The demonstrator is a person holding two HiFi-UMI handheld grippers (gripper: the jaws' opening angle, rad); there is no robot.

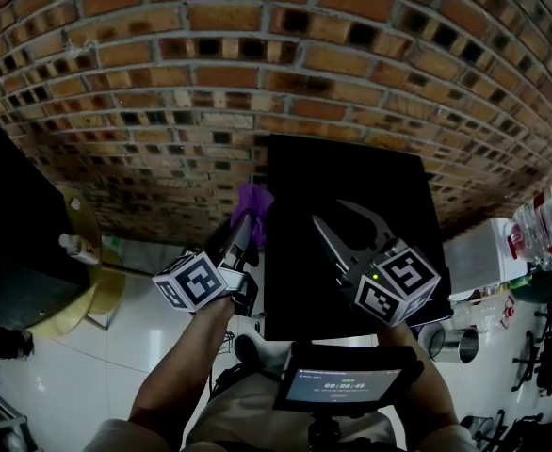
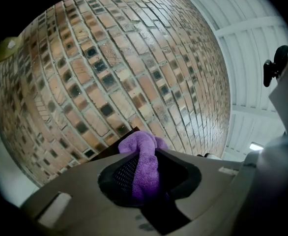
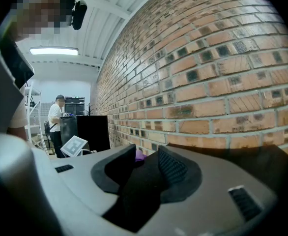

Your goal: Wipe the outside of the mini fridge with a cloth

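The black mini fridge (image 1: 351,182) stands against the brick wall, and I look down on its top. My left gripper (image 1: 248,222) is at the fridge's upper left edge, shut on a purple cloth (image 1: 253,201). In the left gripper view the cloth (image 2: 145,163) is bunched between the jaws of the left gripper (image 2: 146,170), with a corner of the fridge (image 2: 115,145) just beyond. My right gripper (image 1: 349,222) hovers over the fridge top, open and empty. In the right gripper view the right gripper (image 3: 146,157) shows a clear gap, with the cloth (image 3: 138,156) peeping through it.
A brick wall (image 1: 210,83) runs behind. A black cabinet (image 1: 12,224) and a yellow round stand (image 1: 95,285) with a white bottle (image 1: 76,246) are at left. Plastic bottles (image 1: 549,222) and a metal cup (image 1: 455,342) sit at right. A person (image 3: 55,124) stands far off.
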